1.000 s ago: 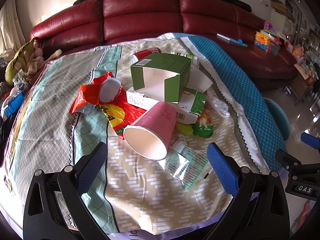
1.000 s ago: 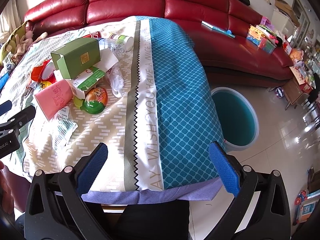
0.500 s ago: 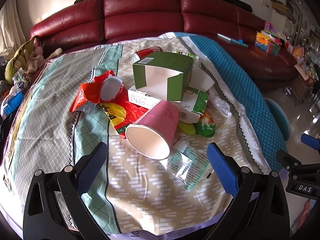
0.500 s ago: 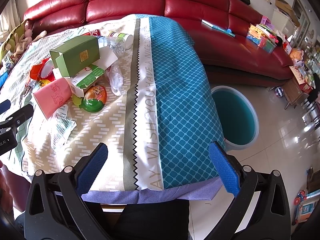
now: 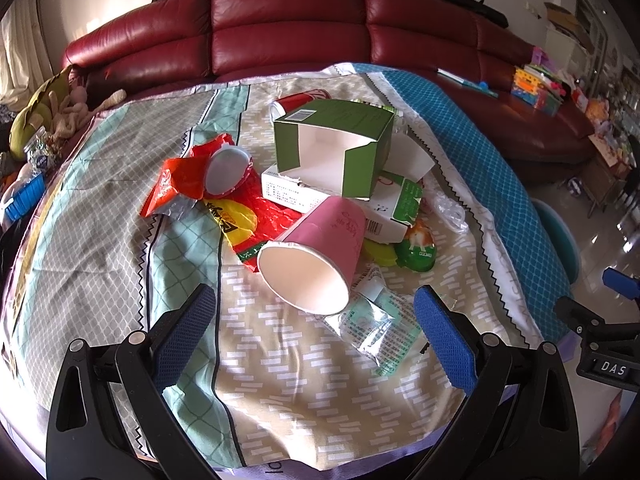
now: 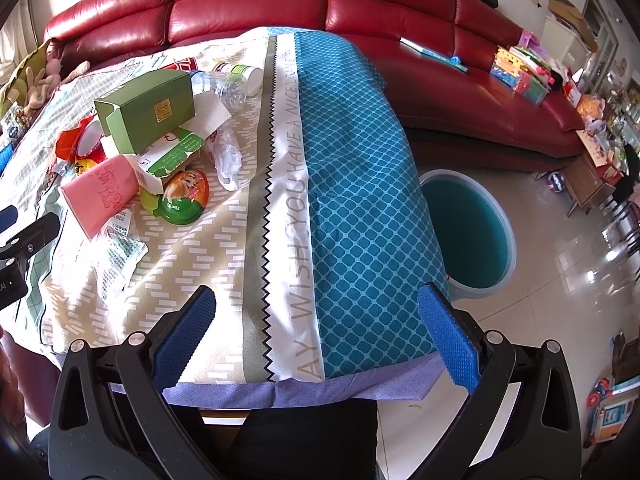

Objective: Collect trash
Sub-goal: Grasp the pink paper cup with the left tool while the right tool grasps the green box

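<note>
A heap of trash lies on the clothed table (image 5: 120,208): a pink paper cup (image 5: 316,256) on its side, an open green carton (image 5: 340,144), a red snack wrapper (image 5: 240,220), a clear packet (image 5: 372,320) and a green jelly cup (image 5: 418,248). My left gripper (image 5: 316,320) is open, just short of the pink cup. My right gripper (image 6: 316,328) is open and empty above the table's near right edge; the heap shows at its upper left with the pink cup (image 6: 102,192) and green carton (image 6: 150,112). A teal bin (image 6: 466,232) stands on the floor to the right.
A red leather sofa (image 5: 280,28) runs behind the table, with toys and boxes (image 6: 524,72) on its right end. A clear plastic bottle (image 6: 228,84) and a red can (image 5: 300,100) lie behind the carton. Soft toys (image 5: 68,112) lie at the far left.
My left gripper has crept forward toward the pink cup, which now looms slightly larger. My right gripper has shifted slightly; both stay open.
</note>
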`<state>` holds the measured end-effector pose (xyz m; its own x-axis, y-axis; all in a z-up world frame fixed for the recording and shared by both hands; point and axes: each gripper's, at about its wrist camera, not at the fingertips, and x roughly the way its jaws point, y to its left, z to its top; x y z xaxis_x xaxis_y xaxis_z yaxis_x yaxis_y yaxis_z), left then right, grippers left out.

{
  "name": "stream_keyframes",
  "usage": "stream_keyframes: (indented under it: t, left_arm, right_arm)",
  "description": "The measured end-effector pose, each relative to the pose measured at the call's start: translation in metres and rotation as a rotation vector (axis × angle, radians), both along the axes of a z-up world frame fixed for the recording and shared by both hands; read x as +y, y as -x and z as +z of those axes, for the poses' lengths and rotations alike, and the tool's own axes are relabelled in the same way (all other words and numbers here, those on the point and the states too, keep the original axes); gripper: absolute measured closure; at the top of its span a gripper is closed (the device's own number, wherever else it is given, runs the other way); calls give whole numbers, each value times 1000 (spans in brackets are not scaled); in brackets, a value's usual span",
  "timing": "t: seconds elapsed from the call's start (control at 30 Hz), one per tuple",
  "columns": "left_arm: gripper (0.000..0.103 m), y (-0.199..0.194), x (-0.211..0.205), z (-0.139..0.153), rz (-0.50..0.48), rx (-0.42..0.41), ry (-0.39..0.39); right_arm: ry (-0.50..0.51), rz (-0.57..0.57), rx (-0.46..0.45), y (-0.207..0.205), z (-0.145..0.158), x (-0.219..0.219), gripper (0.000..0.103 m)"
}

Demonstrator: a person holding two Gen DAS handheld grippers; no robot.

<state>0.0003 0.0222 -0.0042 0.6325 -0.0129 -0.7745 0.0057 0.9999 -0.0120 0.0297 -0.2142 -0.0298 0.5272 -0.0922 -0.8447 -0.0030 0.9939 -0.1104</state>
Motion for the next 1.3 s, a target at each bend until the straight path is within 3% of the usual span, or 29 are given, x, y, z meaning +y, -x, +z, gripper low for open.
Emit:
stream_keyframes:
  t: [0.3,0.47,0.9,0.97,1.0,1.03,1.07,1.3]
  left_arm:
    - [4,-12,33,-22,-1,68,69]
    - [4,-25,45,-29,-5,98,64]
    - [4,-67,14,-41,-159,130,30]
    - [6,-74,13,-49,-162,151,30]
    - [12,-77,13,-52,-162,161,40]
    - [26,-79,14,-55,-158,167,54]
    - [29,-80,16,-56,-155,171,68]
    - [35,-66,37,-35,-113,95,77]
  right_arm:
    - [0,24,49,-12,-10,2,6]
    - [-1,38,73,-25,-17,4,6]
    - [3,43,112,-60,-25,5,6]
    - [-1,44,121,-66,-26,5,6]
    - [2,46,122,-67,-26,5,6]
    - [9,48,124,-70,-27,6,6]
    - [13,50,125,-72,-27,7,6]
    - [0,122,114,-94,-12,39,6]
